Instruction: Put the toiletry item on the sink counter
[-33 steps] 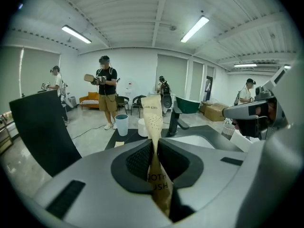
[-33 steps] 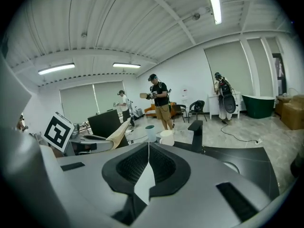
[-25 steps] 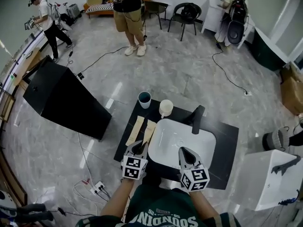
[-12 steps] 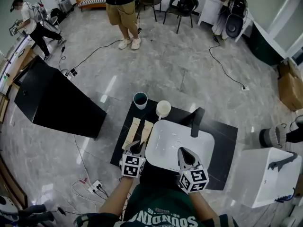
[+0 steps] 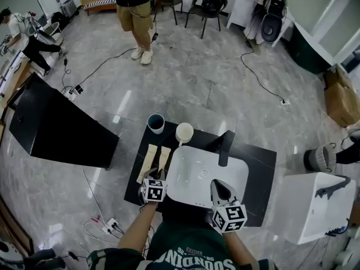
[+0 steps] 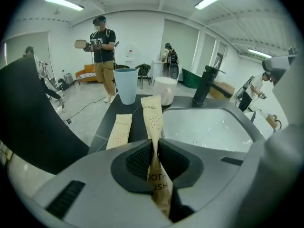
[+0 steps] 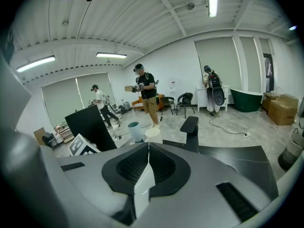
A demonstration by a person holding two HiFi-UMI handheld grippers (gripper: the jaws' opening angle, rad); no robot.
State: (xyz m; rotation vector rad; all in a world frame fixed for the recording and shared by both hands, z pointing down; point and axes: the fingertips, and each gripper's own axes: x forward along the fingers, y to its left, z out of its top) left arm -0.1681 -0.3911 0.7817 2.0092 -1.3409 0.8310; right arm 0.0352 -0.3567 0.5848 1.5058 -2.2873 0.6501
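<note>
We see a tan toothbrush packet [image 6: 153, 120] pinched at its near end between the two jaws of the left gripper [image 6: 154, 144]. The jaws are closed flat against it from either side. The rest of the packet runs away from the jaws toward the far end of the black counter [image 6: 107, 120]. A second packet [image 6: 118, 129] lies flat just to its left, apart from it.

From the head view, the held packet [image 5: 163, 157] sits along the left edge of the white sink [image 5: 225, 176], with the second packet [image 5: 147, 163] beside it. Here the left gripper [image 5: 153, 176] and its marker cube cover the packet's near end, so the grip itself shows only in the left gripper view, as does the print on the packet.

Past the packets stand a blue cup [image 5: 155, 122] and a white cup [image 5: 184, 133]. A black faucet [image 5: 225, 147] rises at the sink's far rim.

The right gripper [image 5: 218, 187] is over the sink's near rim. Its own view shows its jaws [image 7: 148, 151] pressed together with nothing between them.
</note>
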